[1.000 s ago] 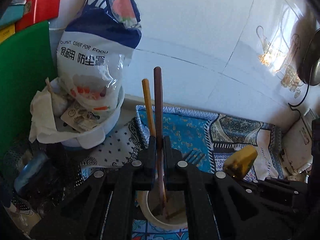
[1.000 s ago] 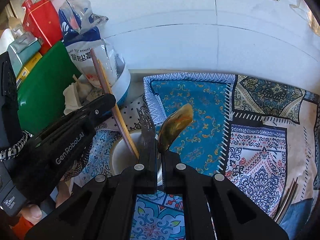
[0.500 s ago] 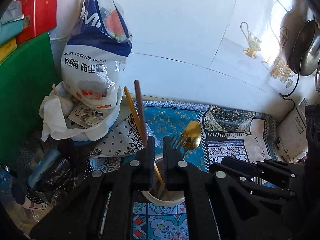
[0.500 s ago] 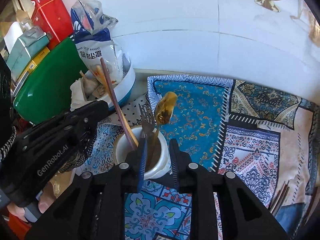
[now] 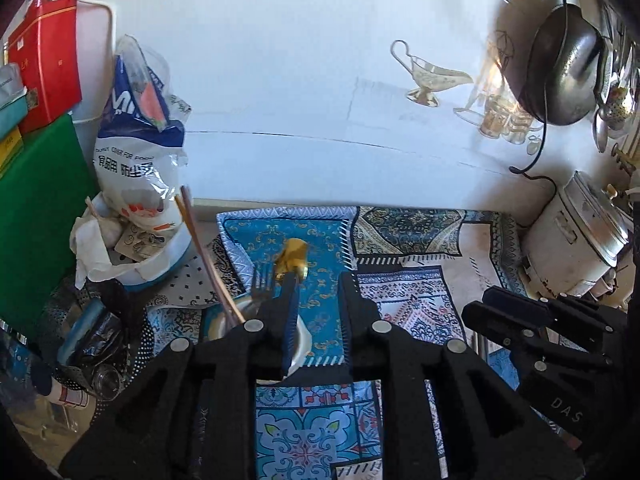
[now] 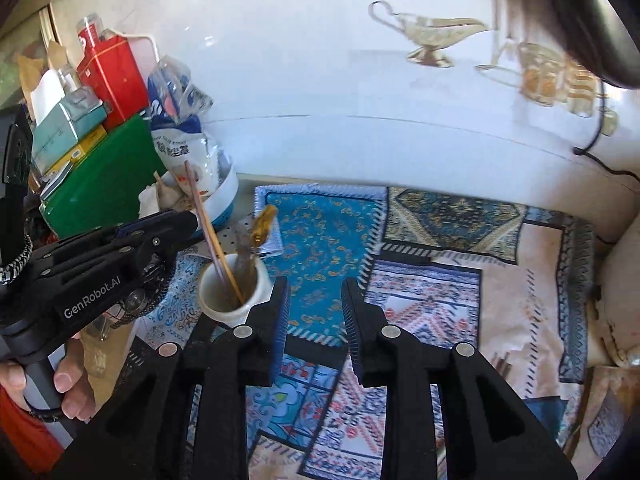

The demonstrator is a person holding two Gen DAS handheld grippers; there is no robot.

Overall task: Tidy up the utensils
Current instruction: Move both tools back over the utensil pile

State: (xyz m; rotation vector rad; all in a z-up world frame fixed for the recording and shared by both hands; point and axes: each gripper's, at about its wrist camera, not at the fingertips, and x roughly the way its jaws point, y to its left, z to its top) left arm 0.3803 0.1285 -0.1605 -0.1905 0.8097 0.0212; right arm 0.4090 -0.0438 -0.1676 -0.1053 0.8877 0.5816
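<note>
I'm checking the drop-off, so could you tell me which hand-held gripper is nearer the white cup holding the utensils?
Left. The left hand-held gripper hangs just beside the white cup, near the chopsticks. The right hand-held gripper is open, empty, slightly farther off.

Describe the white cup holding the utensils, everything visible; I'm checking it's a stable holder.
The small white ceramic-looking cup stands upright on the patterned blue cloth, its inside stained brownish. Leaning in it are a pair of brown chopsticks, a silver metal fork and a gold metal spoon, all sticking well above the rim. In the left wrist view a claw finger partly hides it. Neither claw touches it; nothing else appears to touch its outside.
</note>
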